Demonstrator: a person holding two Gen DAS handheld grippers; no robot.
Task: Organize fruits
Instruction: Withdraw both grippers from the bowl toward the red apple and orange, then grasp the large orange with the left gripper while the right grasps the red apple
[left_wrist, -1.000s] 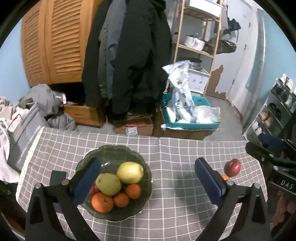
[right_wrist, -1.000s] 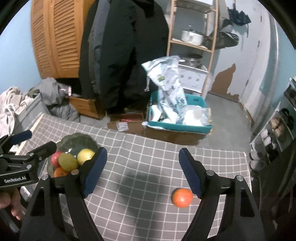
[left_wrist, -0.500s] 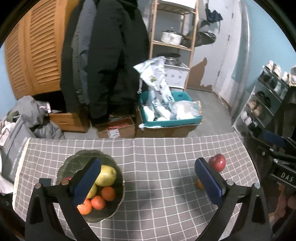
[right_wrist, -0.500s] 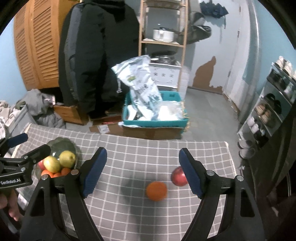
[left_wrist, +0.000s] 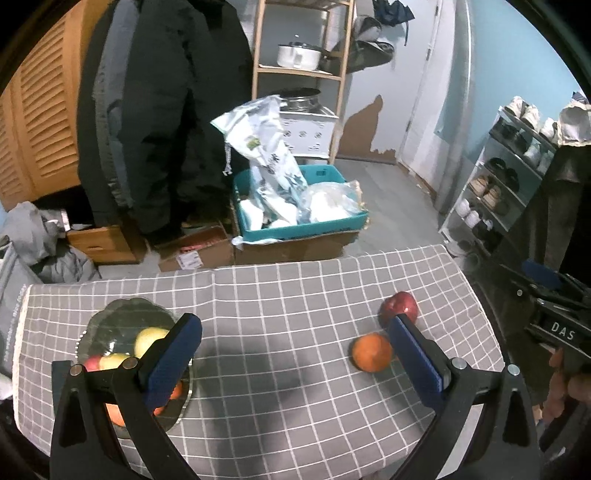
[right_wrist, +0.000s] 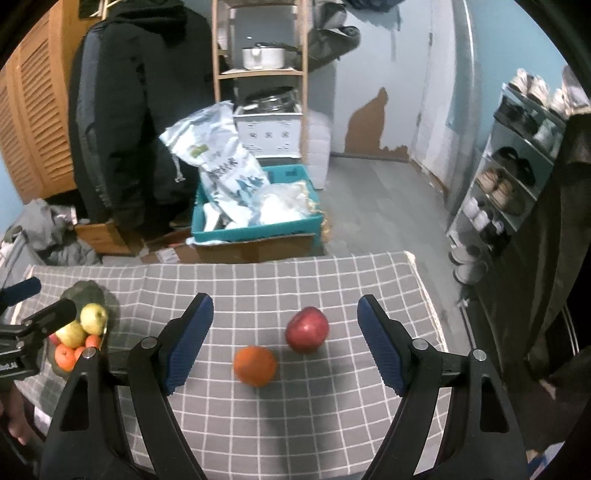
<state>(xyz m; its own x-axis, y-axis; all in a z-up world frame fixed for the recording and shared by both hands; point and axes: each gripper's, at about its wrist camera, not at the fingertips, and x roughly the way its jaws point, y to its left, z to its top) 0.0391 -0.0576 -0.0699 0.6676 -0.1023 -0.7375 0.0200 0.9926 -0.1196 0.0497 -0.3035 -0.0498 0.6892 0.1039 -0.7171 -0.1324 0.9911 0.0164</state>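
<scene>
An orange (right_wrist: 255, 365) and a red apple (right_wrist: 307, 329) lie on the grey checked tablecloth (right_wrist: 314, 417), between the wide-apart blue pads of my right gripper (right_wrist: 284, 347), which stands open above them. In the left wrist view the same orange (left_wrist: 371, 351) and apple (left_wrist: 399, 307) sit by the right pad of my left gripper (left_wrist: 295, 363), also open and holding nothing. A dark green bowl (left_wrist: 110, 321) with pears, oranges and a red fruit is at the table's left (right_wrist: 88, 291), partly hidden behind the left finger.
Beyond the table's far edge are a teal crate of bags (right_wrist: 255, 221), cardboard boxes, hanging dark coats (right_wrist: 136, 110), a wooden shelf with a pot and a shoe rack (right_wrist: 517, 177) at the right. A person's hand (left_wrist: 569, 384) holds the right gripper's handle.
Both grippers have swung to the right across the table. The bowl slid to the left of both views, and the orange and apple came between the right gripper's fingers. Both stayed open.
</scene>
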